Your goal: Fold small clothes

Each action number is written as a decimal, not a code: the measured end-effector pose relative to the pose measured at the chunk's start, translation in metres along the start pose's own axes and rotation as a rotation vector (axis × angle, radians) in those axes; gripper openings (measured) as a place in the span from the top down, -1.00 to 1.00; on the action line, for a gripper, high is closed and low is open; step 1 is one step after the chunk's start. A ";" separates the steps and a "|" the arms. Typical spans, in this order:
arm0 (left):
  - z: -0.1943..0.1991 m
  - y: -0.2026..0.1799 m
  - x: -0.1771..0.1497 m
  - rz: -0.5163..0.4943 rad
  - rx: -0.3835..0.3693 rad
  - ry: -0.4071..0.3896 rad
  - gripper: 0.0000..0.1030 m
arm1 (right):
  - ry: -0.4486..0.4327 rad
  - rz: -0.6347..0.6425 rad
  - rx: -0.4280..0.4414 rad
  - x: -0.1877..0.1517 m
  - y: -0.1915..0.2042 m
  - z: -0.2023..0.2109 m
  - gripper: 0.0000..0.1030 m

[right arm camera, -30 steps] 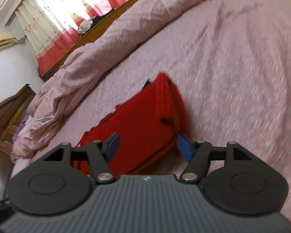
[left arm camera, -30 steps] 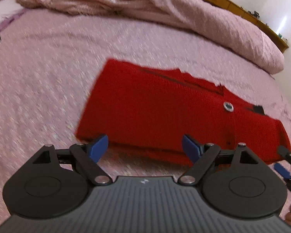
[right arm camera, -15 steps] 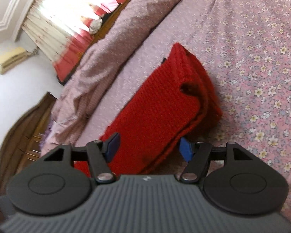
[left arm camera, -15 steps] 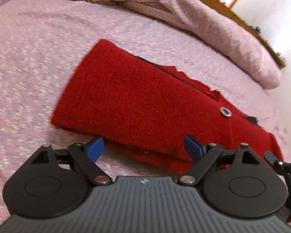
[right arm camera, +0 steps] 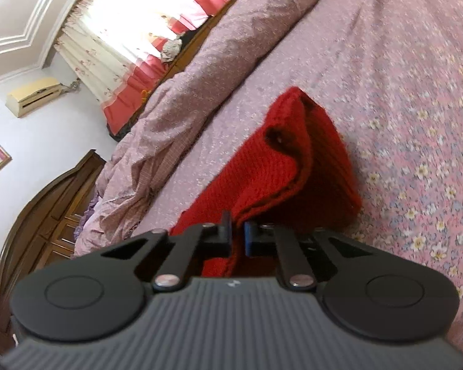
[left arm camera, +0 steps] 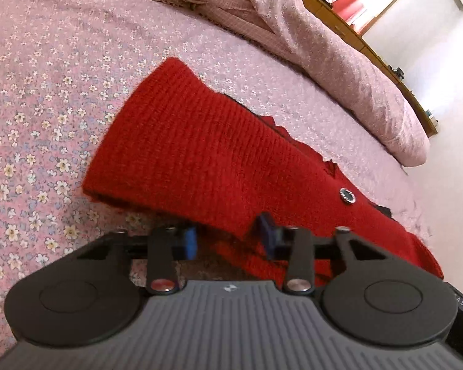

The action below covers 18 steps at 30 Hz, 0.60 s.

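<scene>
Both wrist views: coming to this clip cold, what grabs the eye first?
The red knitted garment, lying partly folded on the pink floral bedsheet, dominates both views. The right tool is pinched shut on its near edge, while the left tool sits at the near edge with its jaws still apart. A rumpled pink quilt lies along the bed's far side.

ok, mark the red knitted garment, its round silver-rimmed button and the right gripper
red knitted garment (left arm camera: pixel 200 154), left wrist view, middle of folded top layer
round silver-rimmed button (left arm camera: pixel 348 196), left wrist view, button face
right gripper (right arm camera: pixel 237 236), right wrist view, midway between fingertips
</scene>
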<state>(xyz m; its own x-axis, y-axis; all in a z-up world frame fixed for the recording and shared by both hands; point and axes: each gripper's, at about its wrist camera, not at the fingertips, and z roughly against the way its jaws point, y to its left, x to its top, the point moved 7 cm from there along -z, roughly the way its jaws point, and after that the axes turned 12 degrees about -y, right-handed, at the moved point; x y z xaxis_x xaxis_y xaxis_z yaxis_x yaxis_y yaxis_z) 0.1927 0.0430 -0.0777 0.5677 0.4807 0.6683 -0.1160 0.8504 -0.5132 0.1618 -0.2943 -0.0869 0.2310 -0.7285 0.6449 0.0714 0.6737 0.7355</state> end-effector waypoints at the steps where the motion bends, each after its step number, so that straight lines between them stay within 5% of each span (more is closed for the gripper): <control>1: 0.003 -0.001 0.003 -0.008 -0.006 -0.002 0.29 | -0.004 0.005 0.007 0.002 0.002 0.000 0.81; 11: 0.024 -0.037 0.039 -0.100 -0.090 -0.099 0.46 | -0.055 0.048 0.094 0.028 0.034 -0.009 0.81; 18: -0.011 -0.057 0.082 -0.225 -0.064 -0.206 0.48 | -0.095 0.058 0.111 0.050 0.045 -0.037 0.81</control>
<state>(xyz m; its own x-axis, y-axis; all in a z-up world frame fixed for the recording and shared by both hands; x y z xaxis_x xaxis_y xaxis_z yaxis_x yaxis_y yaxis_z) 0.2553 0.0318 0.0004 0.3957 0.3203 0.8607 0.0493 0.9284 -0.3682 0.2126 -0.2961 -0.0295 0.1383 -0.7007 0.6999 -0.0485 0.7011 0.7115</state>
